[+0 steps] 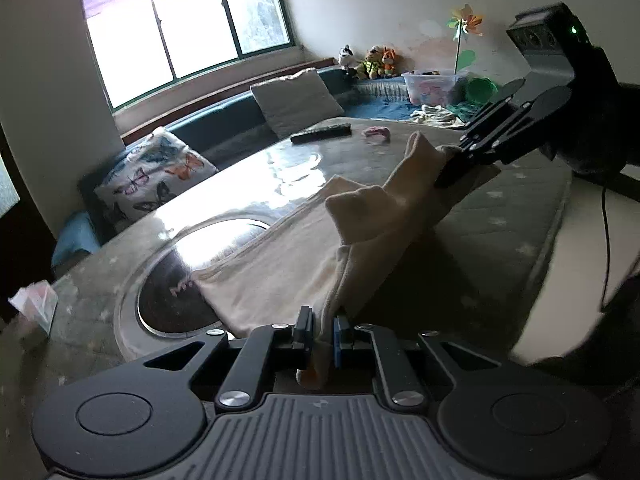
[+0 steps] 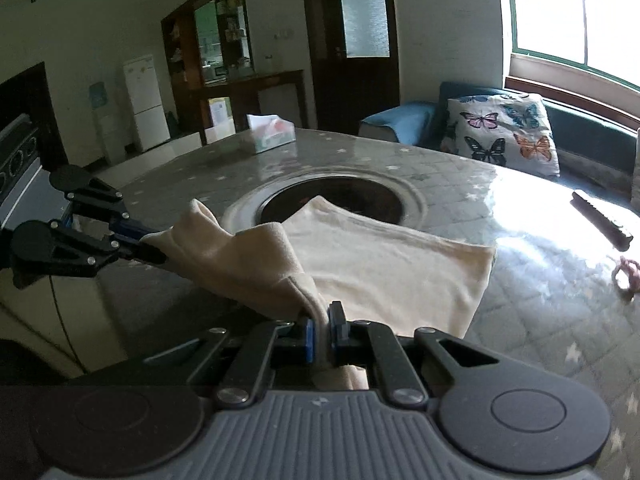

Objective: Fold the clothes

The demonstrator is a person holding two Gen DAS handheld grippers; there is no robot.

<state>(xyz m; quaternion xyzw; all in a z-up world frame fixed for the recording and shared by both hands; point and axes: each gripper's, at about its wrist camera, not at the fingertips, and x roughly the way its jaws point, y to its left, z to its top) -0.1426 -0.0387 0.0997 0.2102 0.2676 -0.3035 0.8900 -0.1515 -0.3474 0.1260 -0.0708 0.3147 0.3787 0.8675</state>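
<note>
Two grippers: both pinch one cream cloth (image 2: 384, 264).
Left gripper (image 1: 322, 334): pads pressed together on a lifted corner.
Right gripper (image 2: 322, 330): clamped on the other lifted corner.
Cloth: far part lies flat on the round table (image 2: 520, 320), overlapping its dark centre recess (image 2: 344, 196).
Nearby: remote (image 1: 321, 132), tissue box (image 2: 272, 133).

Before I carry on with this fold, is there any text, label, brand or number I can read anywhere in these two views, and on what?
None can be read.
Tissue box: printed pattern, too blurred to read.
Paper on the cabinet door: print too small.
Fridge: faint marks on the door, unreadable.
Remote control: buttons too small to make out.
Cream garment, held by the left gripper and right gripper: no tag or print in view.
</note>
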